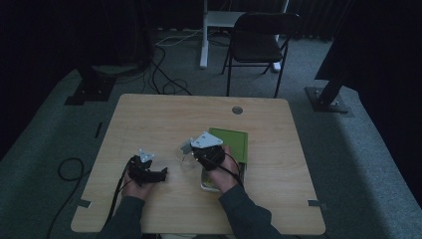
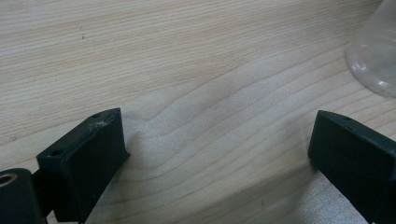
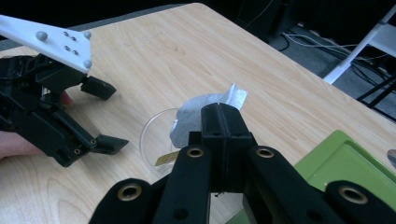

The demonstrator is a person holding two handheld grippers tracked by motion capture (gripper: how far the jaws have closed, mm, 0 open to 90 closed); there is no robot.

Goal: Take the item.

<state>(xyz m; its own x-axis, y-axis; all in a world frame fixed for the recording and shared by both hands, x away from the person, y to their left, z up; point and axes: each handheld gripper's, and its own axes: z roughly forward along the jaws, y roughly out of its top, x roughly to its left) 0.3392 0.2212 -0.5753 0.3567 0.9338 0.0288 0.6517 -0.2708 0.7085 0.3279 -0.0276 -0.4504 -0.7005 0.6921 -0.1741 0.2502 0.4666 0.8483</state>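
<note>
High view: wooden table [image 1: 149,124], both hands at its near side. Left gripper [image 1: 158,175] rests low on the wood, jaws spread wide with nothing between them. Right gripper [image 3: 223,119] has its jaws pressed together on a crumpled white wrapper [image 3: 205,109], held just above a clear round dish [image 3: 156,140]. Dish sits between the two grippers; green tray [image 1: 234,142] lies right of it, under the right hand [image 1: 219,174].
</note>
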